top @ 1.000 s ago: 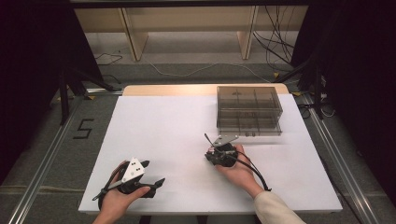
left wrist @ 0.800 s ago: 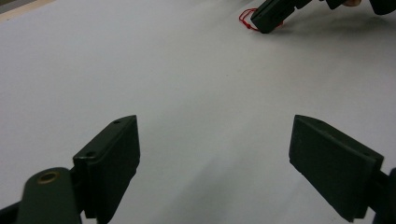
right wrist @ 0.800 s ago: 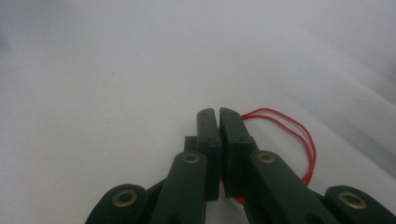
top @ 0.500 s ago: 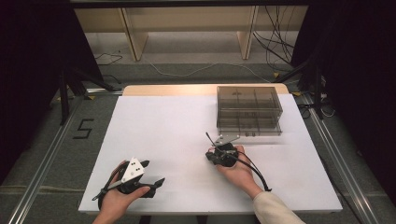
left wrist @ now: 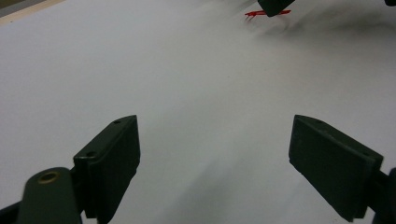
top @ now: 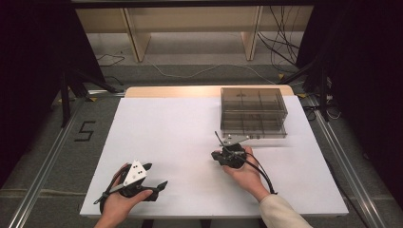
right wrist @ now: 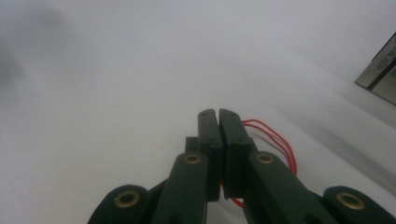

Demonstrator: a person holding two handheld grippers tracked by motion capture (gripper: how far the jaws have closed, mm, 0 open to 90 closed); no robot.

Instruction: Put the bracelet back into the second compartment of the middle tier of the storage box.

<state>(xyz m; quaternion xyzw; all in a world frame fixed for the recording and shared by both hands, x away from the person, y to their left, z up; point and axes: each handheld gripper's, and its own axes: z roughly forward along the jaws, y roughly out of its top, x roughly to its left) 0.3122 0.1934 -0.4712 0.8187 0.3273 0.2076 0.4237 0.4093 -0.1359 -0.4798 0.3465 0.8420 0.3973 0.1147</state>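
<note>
Red wire loop (right wrist: 275,140) sits pinched in the right gripper (right wrist: 218,116) — keep squeezing evenly, lift slowly; left gripper (left wrist: 215,154) spread, idle.

1. A dark numeral "5" (top: 84,131), made of tape strips, stands on the grey floor (top: 43,142) left of the white-topped table (top: 171,128).
2. Nothing else can be read.

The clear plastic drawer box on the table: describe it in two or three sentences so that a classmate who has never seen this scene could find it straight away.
Start from the white table and look to its far right part, just beyond the right gripper. There stands the drawer box, a low case of smoky see-through plastic split into compartments. It is the table's one boxy see-through thing; the rest are black hand-held grippers.
</note>
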